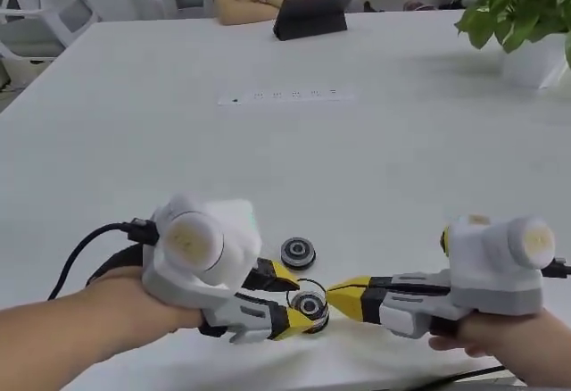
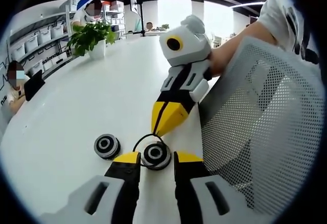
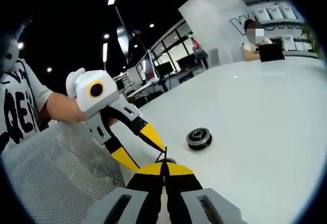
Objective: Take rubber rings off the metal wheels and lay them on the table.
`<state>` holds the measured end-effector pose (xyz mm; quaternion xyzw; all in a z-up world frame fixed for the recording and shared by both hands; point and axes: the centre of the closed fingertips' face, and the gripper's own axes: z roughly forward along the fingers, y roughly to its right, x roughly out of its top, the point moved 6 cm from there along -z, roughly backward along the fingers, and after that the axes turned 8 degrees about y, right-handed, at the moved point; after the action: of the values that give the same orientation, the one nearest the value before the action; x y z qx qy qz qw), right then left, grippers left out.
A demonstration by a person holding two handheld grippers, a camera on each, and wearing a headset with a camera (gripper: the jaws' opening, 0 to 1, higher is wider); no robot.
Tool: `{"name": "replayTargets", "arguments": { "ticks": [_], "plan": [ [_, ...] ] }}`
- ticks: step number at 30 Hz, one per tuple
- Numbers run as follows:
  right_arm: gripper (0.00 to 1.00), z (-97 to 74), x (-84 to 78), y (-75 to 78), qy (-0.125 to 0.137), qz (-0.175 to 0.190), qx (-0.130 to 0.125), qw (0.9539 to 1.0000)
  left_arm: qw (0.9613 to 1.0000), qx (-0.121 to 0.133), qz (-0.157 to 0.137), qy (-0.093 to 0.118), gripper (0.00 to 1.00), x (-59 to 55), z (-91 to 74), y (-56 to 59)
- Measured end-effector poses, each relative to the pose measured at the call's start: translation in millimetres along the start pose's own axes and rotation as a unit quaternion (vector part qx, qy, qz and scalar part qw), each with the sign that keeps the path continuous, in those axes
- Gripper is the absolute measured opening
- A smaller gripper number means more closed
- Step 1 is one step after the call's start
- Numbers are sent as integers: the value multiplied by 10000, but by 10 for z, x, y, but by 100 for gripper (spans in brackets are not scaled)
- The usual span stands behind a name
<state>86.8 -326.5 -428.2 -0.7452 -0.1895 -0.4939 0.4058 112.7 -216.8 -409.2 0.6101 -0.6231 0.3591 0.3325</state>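
Note:
My left gripper point(image 1: 302, 302) point(image 2: 157, 158) is shut on a small metal wheel point(image 1: 310, 307) point(image 2: 156, 154) low over the white table point(image 1: 375, 168). A thin black rubber ring point(image 1: 308, 285) point(image 2: 147, 137) point(image 3: 164, 155) loops off that wheel, partly pulled away from it. My right gripper point(image 1: 332, 293) point(image 3: 164, 166) comes in from the right, its yellow tips shut on the ring. A second wheel point(image 1: 298, 252) point(image 2: 107, 146) point(image 3: 199, 137) with its ring still on lies flat on the table just beyond. In the left gripper view the right gripper point(image 2: 159, 130) points down at the ring.
A person sits at the table's far side behind a dark tablet point(image 1: 310, 14). A potted plant point(image 1: 517, 7) stands at the far right. A flush socket strip point(image 1: 285, 96) lies mid-table. A mesh chair back point(image 2: 255, 132) is close at the near edge.

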Motion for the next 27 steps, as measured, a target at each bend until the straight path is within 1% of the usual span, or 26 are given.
{"name": "replayTargets", "arguments": {
  "ticks": [3,10,15,19,27],
  "plan": [
    [0,2,9,-6,-5,-3,29,10000,10000,-5,-41,72,24,38,-44,1],
    [0,15,47,-12,7,-21,86,10000,9998,53,-68,162,29,70,-183,-4],
    [0,42,98,-25,11,-57,156,9999,9995,102,-100,271,36,105,-287,-3],
    [0,83,149,-33,3,-114,219,9997,9992,171,-133,334,37,127,-381,-14],
    [0,190,203,-58,-139,-240,399,9988,9983,296,-243,450,41,147,-537,-28]
  ]
}}
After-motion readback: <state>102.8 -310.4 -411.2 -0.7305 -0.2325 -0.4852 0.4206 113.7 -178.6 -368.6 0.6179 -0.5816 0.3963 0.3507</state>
